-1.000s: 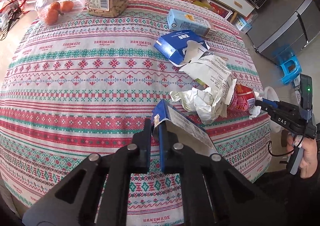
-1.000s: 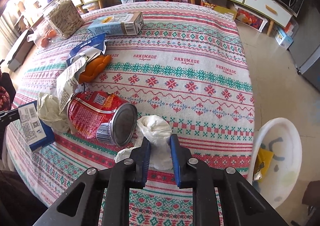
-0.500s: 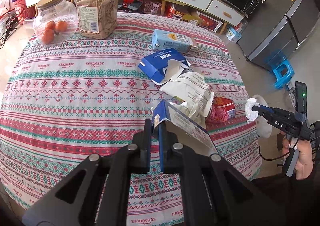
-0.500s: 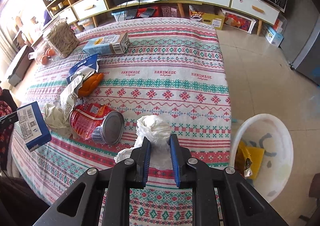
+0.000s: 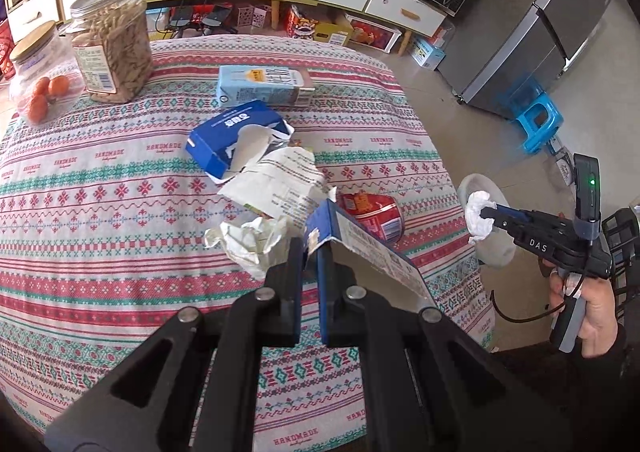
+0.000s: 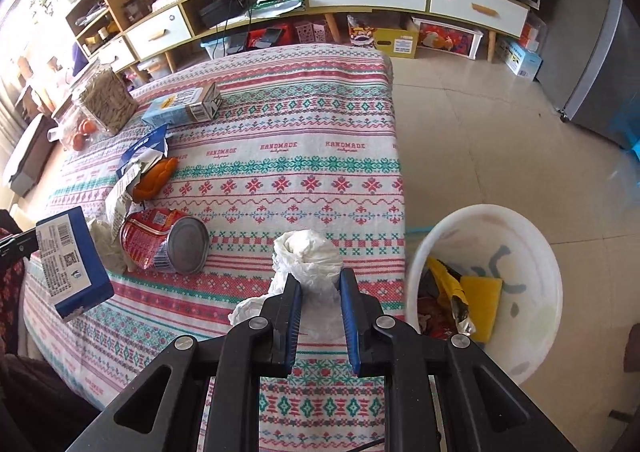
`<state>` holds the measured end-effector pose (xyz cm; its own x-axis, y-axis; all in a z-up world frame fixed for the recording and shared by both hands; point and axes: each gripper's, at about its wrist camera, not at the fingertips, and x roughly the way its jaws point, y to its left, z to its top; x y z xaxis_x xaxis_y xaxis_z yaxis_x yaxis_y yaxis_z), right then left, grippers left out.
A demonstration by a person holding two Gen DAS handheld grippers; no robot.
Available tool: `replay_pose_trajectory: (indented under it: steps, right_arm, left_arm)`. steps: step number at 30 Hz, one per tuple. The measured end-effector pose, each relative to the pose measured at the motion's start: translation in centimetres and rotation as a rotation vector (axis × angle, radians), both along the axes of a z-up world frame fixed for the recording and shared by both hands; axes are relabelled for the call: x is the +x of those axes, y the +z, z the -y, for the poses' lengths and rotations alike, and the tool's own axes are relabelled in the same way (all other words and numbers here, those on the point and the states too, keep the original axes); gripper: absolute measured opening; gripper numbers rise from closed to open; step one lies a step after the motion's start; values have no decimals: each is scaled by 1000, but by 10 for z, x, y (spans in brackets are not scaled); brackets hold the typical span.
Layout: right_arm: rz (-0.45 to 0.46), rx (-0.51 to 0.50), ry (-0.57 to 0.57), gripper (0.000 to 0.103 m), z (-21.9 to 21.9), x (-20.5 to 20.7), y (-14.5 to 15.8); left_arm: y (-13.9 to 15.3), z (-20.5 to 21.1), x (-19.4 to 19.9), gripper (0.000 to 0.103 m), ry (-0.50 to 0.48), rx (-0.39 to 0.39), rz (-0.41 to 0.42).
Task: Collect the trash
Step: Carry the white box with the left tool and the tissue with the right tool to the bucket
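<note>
My left gripper [image 5: 309, 252] is shut on a small blue carton [image 5: 372, 252], held above the table; the carton also shows in the right wrist view [image 6: 70, 260]. My right gripper [image 6: 319, 284] is shut on a crumpled white tissue [image 6: 310, 256], held above the table's right edge beside a white bin [image 6: 520, 236] on the floor. In the left wrist view the right gripper [image 5: 486, 214] holds the tissue [image 5: 478, 218] just past the table edge. On the cloth lie a red can [image 6: 160, 242], crumpled paper [image 5: 252, 242], a printed paper bag [image 5: 280, 184], a torn blue box [image 5: 236, 138] and a light blue carton [image 5: 260, 86].
Two jars, one of snacks [image 5: 112, 48] and one with orange fruit [image 5: 36, 86], stand at the table's far left. An orange peel [image 6: 154, 180] lies by the blue box. The bin holds yellow wrappers [image 6: 476, 292]. A blue stool [image 5: 538, 126] and fridge [image 5: 560, 24] stand on the right.
Both grippers have risen and pulled back from the table with their loads. The right gripper has lifted the tissue off the cloth and moved it toward the bin side.
</note>
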<state>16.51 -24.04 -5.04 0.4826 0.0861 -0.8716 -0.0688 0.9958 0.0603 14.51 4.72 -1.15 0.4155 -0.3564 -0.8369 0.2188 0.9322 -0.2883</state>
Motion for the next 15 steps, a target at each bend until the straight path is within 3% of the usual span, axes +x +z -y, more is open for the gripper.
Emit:
replay_pose_trajectory:
  steps: [15]
  right_arm:
    - [-2, 14, -112, 20, 76, -35, 0]
  left_arm:
    - [-8, 80, 14, 7, -92, 19, -6]
